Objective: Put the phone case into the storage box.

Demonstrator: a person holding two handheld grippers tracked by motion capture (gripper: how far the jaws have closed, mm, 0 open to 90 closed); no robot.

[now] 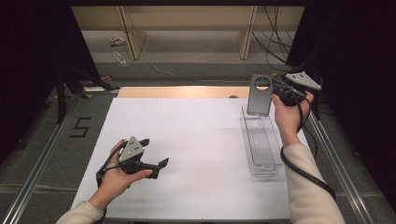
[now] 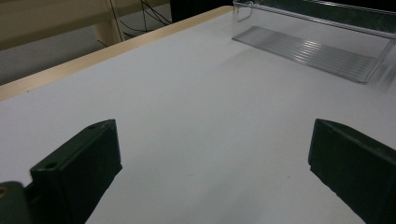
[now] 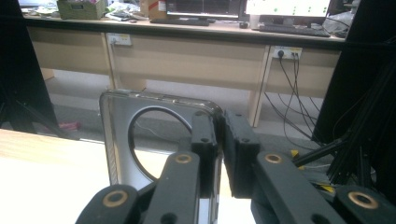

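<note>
White table top (image 1: 187,140) with a wooden far edge, desks beyond — right gripper (image 1: 280,93) clamps the grey plate (image 1: 259,95) above the clear tray (image 1: 259,140); left gripper (image 1: 152,156) gapes wide.

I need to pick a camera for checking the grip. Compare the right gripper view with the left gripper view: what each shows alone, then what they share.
Right gripper view alone: the right gripper, jaws shut on the upper edge of a grey lid with a round hole, and a desk with monitors behind.
Left gripper view alone: the left gripper, jaws wide apart with nothing between them, and the clear tray standing open.
Both: the white table with its wooden edge.
</note>
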